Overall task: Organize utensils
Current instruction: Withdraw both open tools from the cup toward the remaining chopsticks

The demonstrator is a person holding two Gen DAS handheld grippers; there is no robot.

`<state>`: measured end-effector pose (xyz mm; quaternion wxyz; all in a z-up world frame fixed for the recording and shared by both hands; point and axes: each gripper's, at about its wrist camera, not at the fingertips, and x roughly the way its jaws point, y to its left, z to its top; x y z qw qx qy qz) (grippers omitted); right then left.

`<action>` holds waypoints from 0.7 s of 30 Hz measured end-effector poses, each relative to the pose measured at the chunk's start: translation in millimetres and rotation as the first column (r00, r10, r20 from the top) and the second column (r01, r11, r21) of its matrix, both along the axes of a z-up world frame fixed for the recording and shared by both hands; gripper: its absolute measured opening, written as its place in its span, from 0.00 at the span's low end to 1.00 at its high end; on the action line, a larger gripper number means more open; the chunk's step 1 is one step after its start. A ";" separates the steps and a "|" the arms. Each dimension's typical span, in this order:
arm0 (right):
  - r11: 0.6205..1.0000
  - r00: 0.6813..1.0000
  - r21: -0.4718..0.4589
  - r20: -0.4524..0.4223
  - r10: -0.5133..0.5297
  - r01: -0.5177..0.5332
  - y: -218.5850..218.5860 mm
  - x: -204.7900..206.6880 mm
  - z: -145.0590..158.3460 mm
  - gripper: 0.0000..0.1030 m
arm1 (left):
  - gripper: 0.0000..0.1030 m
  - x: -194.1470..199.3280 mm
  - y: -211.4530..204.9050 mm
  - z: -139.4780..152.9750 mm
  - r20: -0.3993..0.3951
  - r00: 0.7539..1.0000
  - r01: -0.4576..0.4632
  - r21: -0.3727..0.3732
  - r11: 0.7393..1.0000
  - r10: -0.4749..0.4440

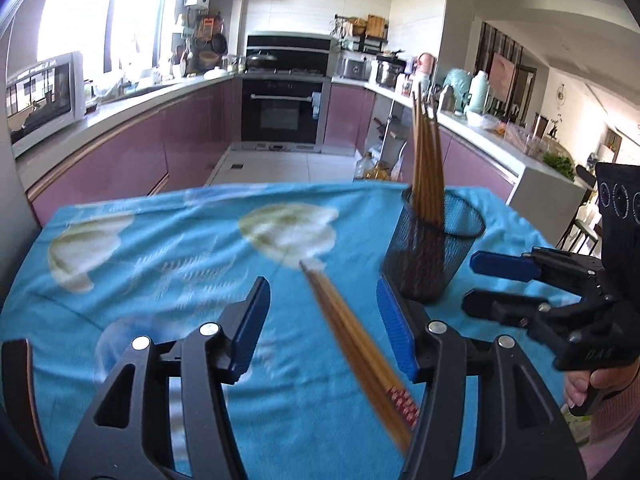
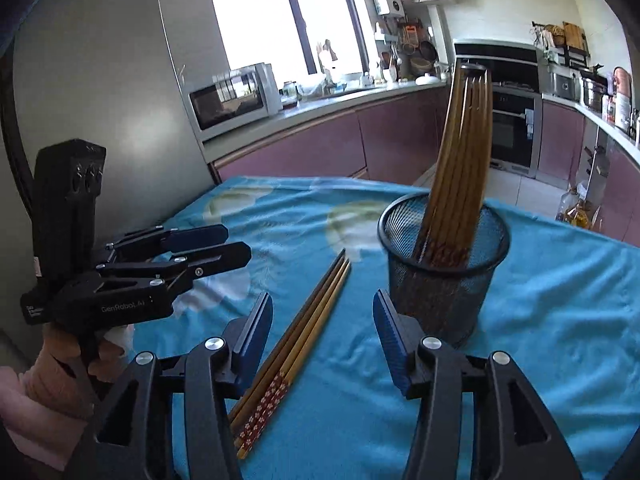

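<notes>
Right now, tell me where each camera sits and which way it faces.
Left wrist: on the left gripper, facing the loose chopsticks on the blue cloth; right gripper and a hand show.
Right wrist: on the right gripper, looking likewise; left gripper shows.
Shared: chopsticks, mesh holder, kitchen beyond.

Loose chopsticks (image 1: 356, 344) lie on the blue cloth (image 1: 160, 264) between the open left tool (image 1: 324, 328).
</notes>
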<state>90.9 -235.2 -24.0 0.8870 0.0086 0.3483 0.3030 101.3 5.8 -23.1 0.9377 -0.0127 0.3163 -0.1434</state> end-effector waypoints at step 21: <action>0.984 0.992 -0.175 -0.111 -0.056 0.036 29.3 3.0 -54.3 0.49 | 0.57 -7.8 -1.6 -60.3 -0.156 0.987 -0.026 0.032 0.999 0.031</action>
